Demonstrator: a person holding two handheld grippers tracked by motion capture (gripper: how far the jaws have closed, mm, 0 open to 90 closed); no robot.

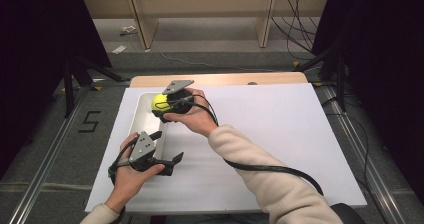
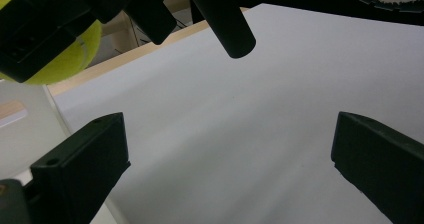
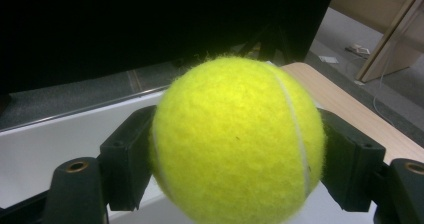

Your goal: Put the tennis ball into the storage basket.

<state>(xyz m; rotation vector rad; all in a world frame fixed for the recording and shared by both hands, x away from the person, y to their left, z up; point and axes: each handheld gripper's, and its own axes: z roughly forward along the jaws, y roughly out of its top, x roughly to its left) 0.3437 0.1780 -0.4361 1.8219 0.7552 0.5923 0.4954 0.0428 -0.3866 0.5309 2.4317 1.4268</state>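
Dark room, desk (image 1: 280, 134) covered in a white sheet, white tray (image 1: 141, 115) at its left. Your right gripper (image 1: 167, 104) has its fingers (image 3: 125, 159) clamped on both sides of a yellow tennis ball (image 3: 237, 139), held above the tray's far end. Your left gripper (image 1: 167, 154) sits just beside the tray's near end, fingers (image 2: 82, 169) spread wide, nothing between them.
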